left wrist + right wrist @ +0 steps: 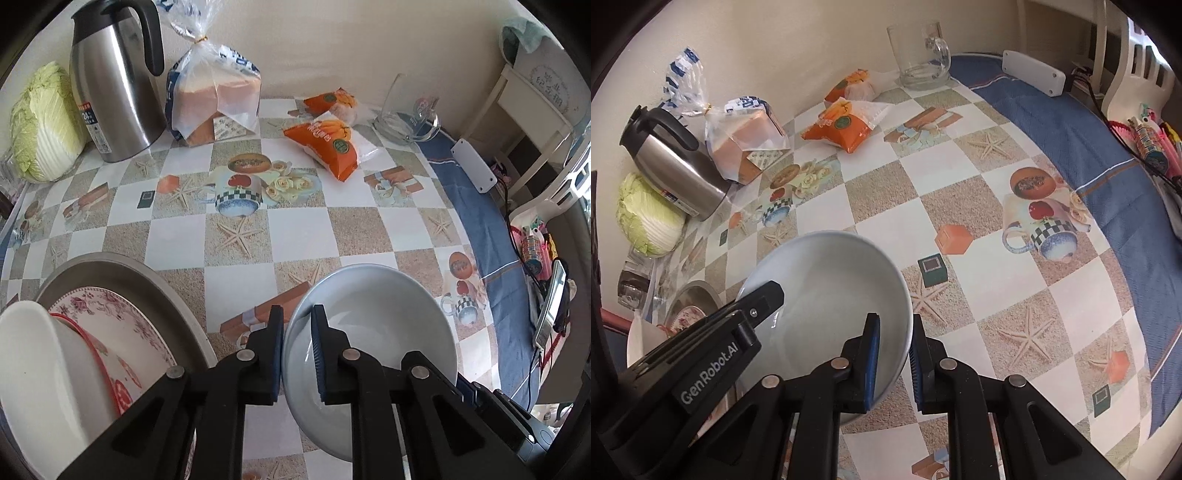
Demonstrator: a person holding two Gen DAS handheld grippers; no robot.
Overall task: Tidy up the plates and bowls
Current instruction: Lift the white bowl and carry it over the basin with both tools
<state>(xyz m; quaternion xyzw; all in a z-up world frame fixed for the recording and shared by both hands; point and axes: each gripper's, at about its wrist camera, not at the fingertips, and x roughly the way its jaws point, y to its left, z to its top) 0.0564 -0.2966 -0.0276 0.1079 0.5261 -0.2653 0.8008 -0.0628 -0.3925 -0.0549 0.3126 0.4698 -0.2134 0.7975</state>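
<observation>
A glossy pale-blue ceramic bowl (373, 325) sits above a smooth printed vinyl cloth on the tabletop (306, 229). Behind it stand a brushed-steel jug (110, 85), bread in crinkled clear plastic (214, 96) and a clear glass mug (919, 55). Matt black plastic fingers (275, 354) carry ribbed blue pads.

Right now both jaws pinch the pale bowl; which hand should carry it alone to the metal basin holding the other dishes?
Probably the left gripper. It holds the pale bowl on the rim nearest the metal basin, which sits just beside it. The right gripper grips the opposite rim, farther away.
</observation>
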